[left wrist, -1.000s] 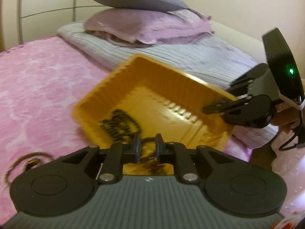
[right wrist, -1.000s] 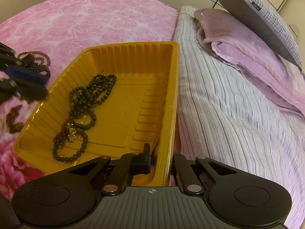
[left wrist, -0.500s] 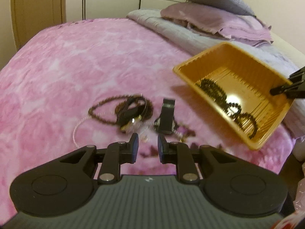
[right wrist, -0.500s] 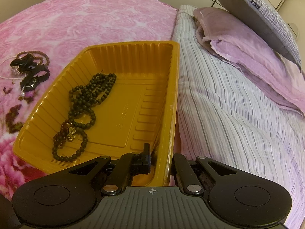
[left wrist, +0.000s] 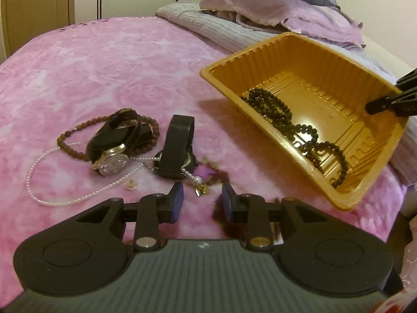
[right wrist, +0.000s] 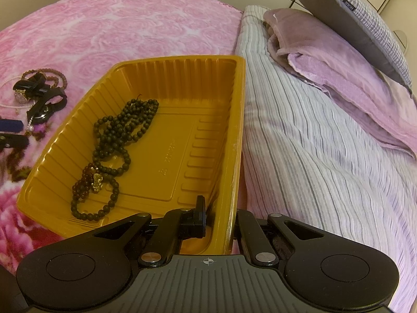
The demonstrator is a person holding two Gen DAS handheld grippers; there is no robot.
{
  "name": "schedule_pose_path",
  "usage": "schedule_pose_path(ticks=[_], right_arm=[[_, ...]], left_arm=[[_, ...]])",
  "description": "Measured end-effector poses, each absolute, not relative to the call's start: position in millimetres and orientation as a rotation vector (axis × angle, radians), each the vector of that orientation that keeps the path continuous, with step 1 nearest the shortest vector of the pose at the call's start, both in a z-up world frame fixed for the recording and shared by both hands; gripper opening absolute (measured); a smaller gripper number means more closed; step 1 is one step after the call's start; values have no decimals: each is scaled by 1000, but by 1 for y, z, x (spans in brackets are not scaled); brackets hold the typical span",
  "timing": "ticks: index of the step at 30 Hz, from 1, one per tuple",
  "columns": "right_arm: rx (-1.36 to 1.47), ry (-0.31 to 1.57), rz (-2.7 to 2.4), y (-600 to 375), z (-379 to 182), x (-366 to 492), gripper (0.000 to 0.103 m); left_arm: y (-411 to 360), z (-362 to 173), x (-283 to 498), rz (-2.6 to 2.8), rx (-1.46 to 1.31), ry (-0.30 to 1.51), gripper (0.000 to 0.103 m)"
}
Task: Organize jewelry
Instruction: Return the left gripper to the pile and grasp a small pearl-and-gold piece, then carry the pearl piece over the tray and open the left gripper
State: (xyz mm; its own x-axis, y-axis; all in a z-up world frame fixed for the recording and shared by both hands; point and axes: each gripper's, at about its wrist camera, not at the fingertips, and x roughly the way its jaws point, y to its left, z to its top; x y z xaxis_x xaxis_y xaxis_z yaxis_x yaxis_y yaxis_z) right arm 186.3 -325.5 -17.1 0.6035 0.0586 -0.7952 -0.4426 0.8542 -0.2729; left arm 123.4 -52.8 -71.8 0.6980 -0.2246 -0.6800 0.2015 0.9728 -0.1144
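My right gripper (right wrist: 219,214) is shut on the near wall of a yellow plastic tray (right wrist: 239,130), holding it tilted on the pink bedspread. Inside the tray lies a black bead necklace (right wrist: 122,130) with a gold charm (right wrist: 97,180). My left gripper (left wrist: 202,200) hovers low over the bedspread; its jaws are opening with nothing between them. Just beyond its fingertips lie a small gold pendant (left wrist: 200,189), a black watch (left wrist: 177,154), a silver-faced watch (left wrist: 112,156), a brown bead bracelet (left wrist: 78,135) and a pearl necklace (left wrist: 52,195). The tray (left wrist: 234,60) stands to the right of this pile.
Striped grey bedding (right wrist: 312,156) lies right of the tray, with a purple blanket (right wrist: 325,73) and a grey pillow (right wrist: 351,13) stacked on it. A wardrobe and a door (left wrist: 36,5) stand beyond the bed.
My left gripper swung left from above the tray and sank toward the jewelry pile, and its jaws widened. The right gripper and tray stayed still.
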Motion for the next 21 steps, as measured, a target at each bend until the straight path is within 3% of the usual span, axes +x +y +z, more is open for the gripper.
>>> schedule_pose_path(ticks=[4,9,21], right_arm=[[-477,883,303,-325,-17,186,5],[-476,884,302,-325,-18,186,5],[-478,883,300,-325,-18,187,5]], left_arm=[[-56,-75,130,-217,-21,759,28],[-58,-74,126,-238,26,760,9],[-46,-58,93,-261,61,751,9]])
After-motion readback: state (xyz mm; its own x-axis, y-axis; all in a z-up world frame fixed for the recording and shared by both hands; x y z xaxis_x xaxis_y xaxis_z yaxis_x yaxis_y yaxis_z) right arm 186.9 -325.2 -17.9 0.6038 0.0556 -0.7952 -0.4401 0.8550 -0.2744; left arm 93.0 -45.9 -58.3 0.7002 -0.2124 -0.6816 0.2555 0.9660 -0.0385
